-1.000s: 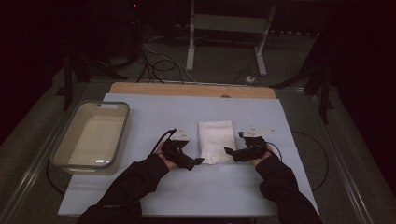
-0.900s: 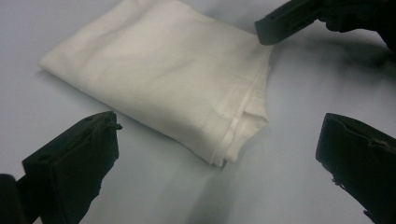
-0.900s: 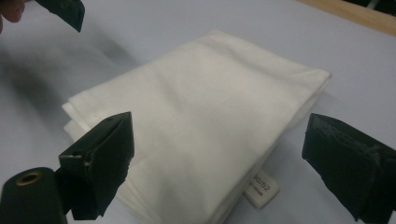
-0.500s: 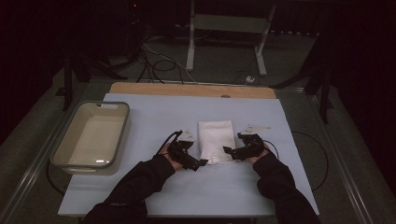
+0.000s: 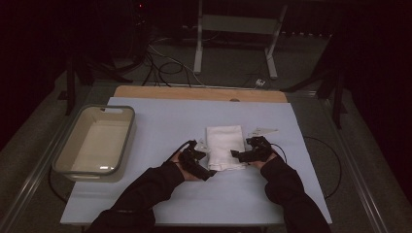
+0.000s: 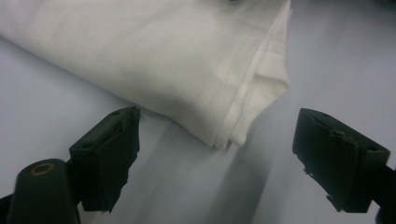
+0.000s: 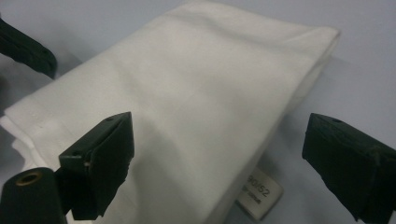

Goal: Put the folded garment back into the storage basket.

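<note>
From the high view, a folded white cloth (image 5: 224, 153) lay on the pale blue table (image 5: 160, 121), a little right of the middle and toward the person's edge. The left gripper (image 5: 204, 171) sat at the cloth's near left corner and the right gripper (image 5: 235, 155) at its right edge, both low over the table. A grey bin (image 5: 95, 141) stood well apart at the table's left side. The picture was dim, so whether either gripper touched the cloth could not be told from there.

In the left gripper view, the jaws of the left gripper (image 6: 215, 158) stood wide apart, though they had just been closing a little. The cloth's layered corner (image 6: 243, 116) lay just ahead of the gap, with no pad pressing on it.

In the right gripper view, the right gripper (image 7: 215, 163) was spread wide too. The cloth (image 7: 187, 93) reached down between the jaws, and a small label (image 7: 259, 193) stuck out from its edge near the right jaw. Neither pad pressed on the fabric.
</note>
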